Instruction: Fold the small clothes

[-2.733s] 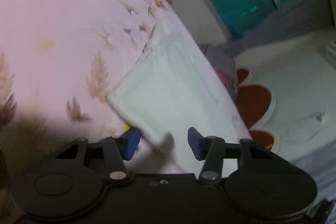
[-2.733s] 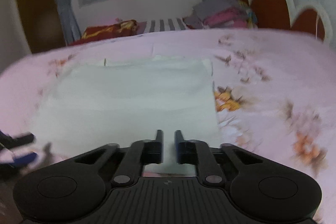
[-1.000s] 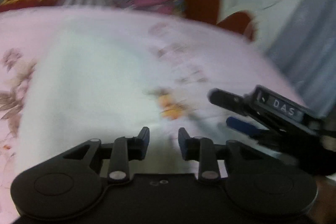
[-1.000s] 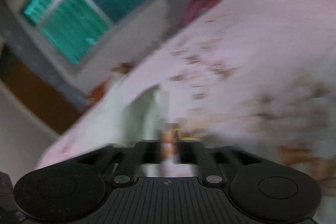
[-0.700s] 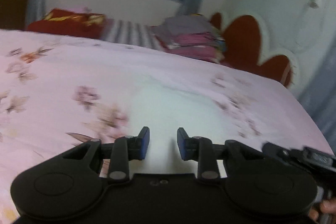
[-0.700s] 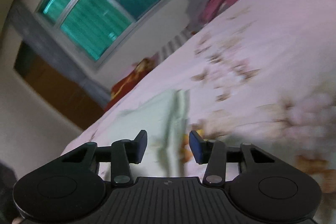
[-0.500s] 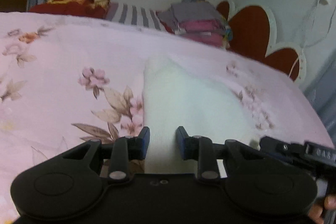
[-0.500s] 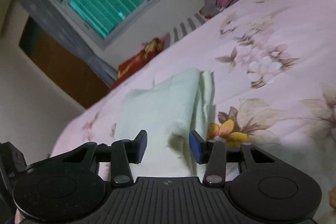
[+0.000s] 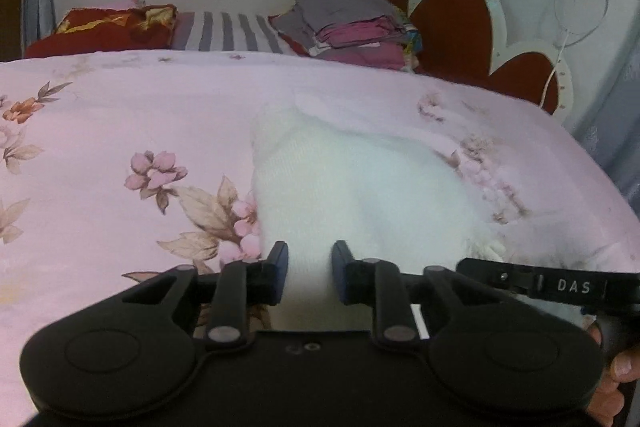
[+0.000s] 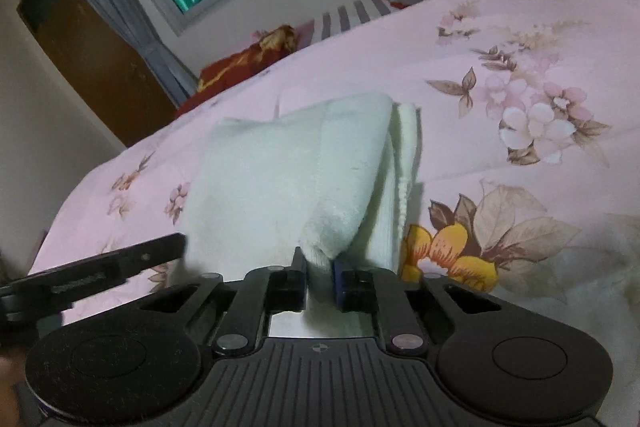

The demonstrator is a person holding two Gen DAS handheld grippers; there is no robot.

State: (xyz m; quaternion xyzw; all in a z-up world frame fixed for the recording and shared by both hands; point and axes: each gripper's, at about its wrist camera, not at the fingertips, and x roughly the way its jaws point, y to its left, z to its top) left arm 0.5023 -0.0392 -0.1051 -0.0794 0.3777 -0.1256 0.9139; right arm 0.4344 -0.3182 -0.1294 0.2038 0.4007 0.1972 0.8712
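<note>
Both grippers sit at the near edge of the white cloth (image 9: 360,187), which lies partly folded on the pink flowered bedsheet (image 9: 120,115).

Right gripper (image 10: 319,269): jaws have just been closing and are now nearly together, pinching the near right corner of the cloth. Wad of fabric sits between the pads, so the grip looks solid.

Left gripper (image 9: 308,263): jaws have also just been closing, with the cloth edge between them. Still a visible gap; can't tell whether the pads bite yet.

To do this step well, in my view:
- confirm the left pinch before lifting, else one corner drags
- grab all layers; the right side shows stacked edges (image 10: 406,163) that could split apart
- lift both corners level and together, carry them straight to the far edge
- keep the sheet out of the jaws.
</note>
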